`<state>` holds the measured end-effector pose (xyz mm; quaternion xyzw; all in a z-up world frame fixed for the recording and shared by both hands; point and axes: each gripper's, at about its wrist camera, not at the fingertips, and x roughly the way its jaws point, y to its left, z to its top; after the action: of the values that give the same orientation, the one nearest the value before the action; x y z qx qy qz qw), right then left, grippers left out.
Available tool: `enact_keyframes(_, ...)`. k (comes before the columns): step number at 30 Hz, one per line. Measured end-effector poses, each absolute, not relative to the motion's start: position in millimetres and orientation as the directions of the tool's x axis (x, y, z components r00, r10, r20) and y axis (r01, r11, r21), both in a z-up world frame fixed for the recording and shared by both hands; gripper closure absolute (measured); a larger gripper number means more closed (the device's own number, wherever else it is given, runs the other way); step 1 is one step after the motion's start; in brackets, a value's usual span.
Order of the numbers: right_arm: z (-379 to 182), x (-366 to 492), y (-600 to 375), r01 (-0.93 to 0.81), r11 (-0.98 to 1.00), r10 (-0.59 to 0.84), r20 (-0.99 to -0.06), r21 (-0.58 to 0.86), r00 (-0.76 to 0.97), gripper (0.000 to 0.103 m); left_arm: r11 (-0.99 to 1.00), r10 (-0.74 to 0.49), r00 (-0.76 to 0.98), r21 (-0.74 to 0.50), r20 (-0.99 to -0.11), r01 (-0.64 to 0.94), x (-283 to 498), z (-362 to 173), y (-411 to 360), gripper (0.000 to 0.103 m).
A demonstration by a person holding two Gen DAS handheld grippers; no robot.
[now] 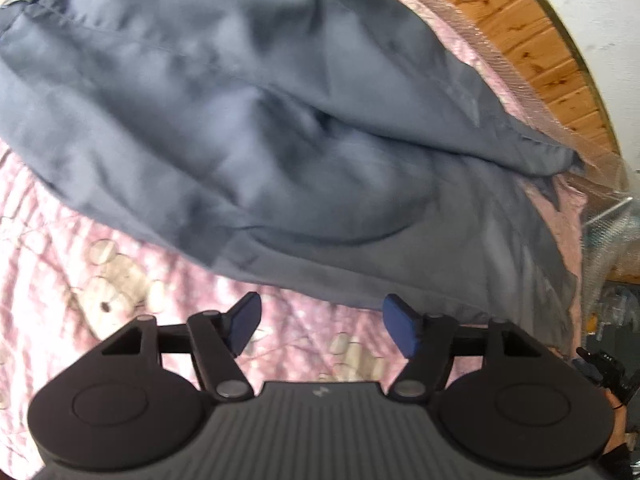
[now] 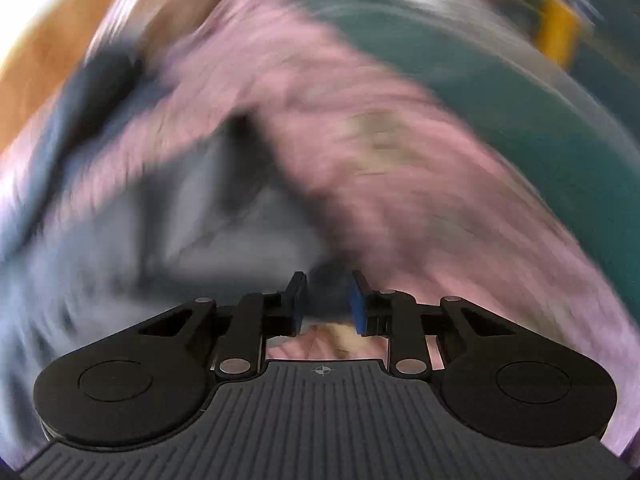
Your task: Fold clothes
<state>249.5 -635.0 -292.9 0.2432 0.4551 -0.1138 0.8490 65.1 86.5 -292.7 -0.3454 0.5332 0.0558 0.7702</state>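
A grey-blue garment (image 1: 248, 120) lies crumpled across a pink patterned bedspread (image 1: 120, 280) and fills most of the left wrist view. My left gripper (image 1: 322, 320) is open just short of the garment's near hem, with only bedspread between its blue pads (image 1: 400, 326). The right wrist view is heavily blurred. The same grey-blue garment (image 2: 180, 232) shows there at left and centre. My right gripper (image 2: 328, 300) has its pads apart. A dark fold of the cloth sits in or just beyond the gap, and I see no pad pressing on it.
An orange brick-patterned panel (image 1: 520, 48) and a white wall (image 1: 600, 20) lie past the bed's far right edge. Clutter (image 1: 612, 280) stands off the right side. A teal band of fabric (image 2: 520, 112) and a yellow object (image 2: 556, 28) smear across the right wrist view's upper right.
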Motion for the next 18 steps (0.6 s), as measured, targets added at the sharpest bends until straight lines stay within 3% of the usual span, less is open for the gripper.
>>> enact_keyframes(2,-296.7,235.6,-644.0,0.455,0.779,0.099,-0.801,0.432,0.591,0.048,0.756,-0.295,0.413,-0.475,-0.862,-0.451,70.7,-296.2,80.8,0.032)
enact_keyframes(6,-324.0,249.3,-635.0,0.45,0.784,0.089,-0.795,0.427,0.6,0.05,0.788,-0.317,0.375,-0.462,-0.871,-0.407,80.3,-295.2,68.4,0.032)
enact_keyframes(7,-325.2,254.4,-631.6,0.423,0.8,0.094,-0.786,0.424,0.611,0.098,0.791,-0.322,0.374,-0.464,-0.87,-0.398,81.2,-292.0,66.2,0.032)
enact_keyframes(8,-324.5,259.9,-627.4,0.386,0.82,0.11,-0.778,0.422,0.618,0.102,0.794,-0.316,0.383,-0.463,-0.868,-0.394,79.7,-286.6,66.8,0.032)
enact_keyframes(11,-318.7,269.6,-618.7,0.353,0.896,0.011,-0.808,0.269,0.589,0.102,0.78,-0.286,0.419,-0.464,-0.862,-0.421,65.8,-275.8,82.8,0.029)
enact_keyframes(14,-321.4,271.7,-607.1,0.329,0.937,-0.089,-0.827,0.12,0.555,0.095,0.749,-0.22,0.409,-0.422,-0.886,-0.511,46.8,-277.9,113.8,0.028)
enact_keyframes(17,-303.9,261.9,-588.7,0.385,0.923,-0.207,-0.812,0.023,0.546,0.061,0.678,-0.111,0.408,-0.37,-0.906,-0.635,27.4,-277.7,160.9,0.028)
enact_keyframes(18,-291.4,252.6,-575.9,0.402,0.915,-0.248,-0.788,0.0,0.563,0.054,0.647,-0.076,0.407,-0.356,-0.91,-0.674,22.0,-277.5,177.1,0.028)
